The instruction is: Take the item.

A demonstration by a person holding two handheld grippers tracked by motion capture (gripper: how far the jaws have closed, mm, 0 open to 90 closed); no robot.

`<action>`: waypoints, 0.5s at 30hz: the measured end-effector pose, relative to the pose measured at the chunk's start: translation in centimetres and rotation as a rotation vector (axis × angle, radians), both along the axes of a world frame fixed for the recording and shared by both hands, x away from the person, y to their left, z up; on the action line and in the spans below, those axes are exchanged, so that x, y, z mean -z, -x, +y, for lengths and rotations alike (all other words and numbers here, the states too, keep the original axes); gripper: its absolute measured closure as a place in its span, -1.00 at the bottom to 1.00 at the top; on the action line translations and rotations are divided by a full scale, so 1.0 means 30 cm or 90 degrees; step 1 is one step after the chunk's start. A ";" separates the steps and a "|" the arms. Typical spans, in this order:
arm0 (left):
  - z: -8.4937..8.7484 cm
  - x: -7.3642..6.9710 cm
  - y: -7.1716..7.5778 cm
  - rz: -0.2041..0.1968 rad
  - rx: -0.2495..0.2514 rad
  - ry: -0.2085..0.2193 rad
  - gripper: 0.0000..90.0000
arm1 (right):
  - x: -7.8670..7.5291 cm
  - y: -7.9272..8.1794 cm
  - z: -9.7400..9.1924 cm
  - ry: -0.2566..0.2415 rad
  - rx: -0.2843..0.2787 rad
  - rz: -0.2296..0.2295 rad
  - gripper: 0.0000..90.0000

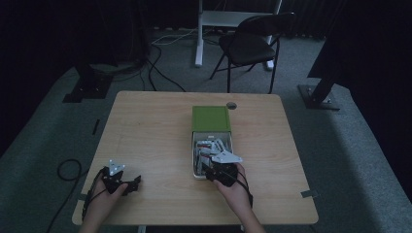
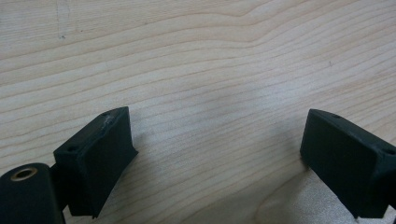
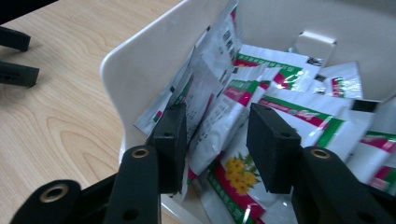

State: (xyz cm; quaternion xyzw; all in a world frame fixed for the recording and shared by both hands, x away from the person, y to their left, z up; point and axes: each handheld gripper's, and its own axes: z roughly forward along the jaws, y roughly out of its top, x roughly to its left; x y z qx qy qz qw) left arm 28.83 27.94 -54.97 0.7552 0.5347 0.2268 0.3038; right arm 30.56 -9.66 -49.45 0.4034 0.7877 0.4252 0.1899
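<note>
While a pale wooden table (image 1: 145, 131) stands on grey carpet in a dim room, with a black folding chair (image 1: 250, 43) behind it, both forearms come in from the near edge. The left gripper (image 1: 119, 180) rests low near the table's front left, jaws wide apart over bare wood. The right gripper (image 3: 215, 140) dips into the white tray (image 3: 140, 65) pulled out of a green box (image 1: 210, 119). Its jaws stand part closed around upright sachets (image 3: 219, 105); whether the pads press them I cannot tell.
</note>
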 end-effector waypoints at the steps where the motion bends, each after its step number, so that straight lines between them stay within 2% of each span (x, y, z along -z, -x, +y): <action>1: 0.000 0.000 0.000 0.000 0.000 0.000 -0.78 | 0.003 -0.001 0.004 0.002 -0.001 0.000 0.30; 6: 0.000 0.000 0.000 0.000 0.000 0.000 -0.78 | 0.019 -0.006 0.024 -0.006 -0.007 0.010 0.27; 9: 0.000 0.000 0.000 0.000 0.000 0.000 -0.78 | 0.023 -0.008 0.033 0.000 -0.004 0.008 0.28; 12: 0.000 0.000 0.000 0.000 0.000 0.000 -0.78 | 0.023 -0.012 0.037 -0.002 0.002 0.009 0.32; 15: 0.000 0.000 0.000 0.000 0.000 0.000 -0.78 | 0.023 -0.010 0.041 0.011 0.008 0.009 0.45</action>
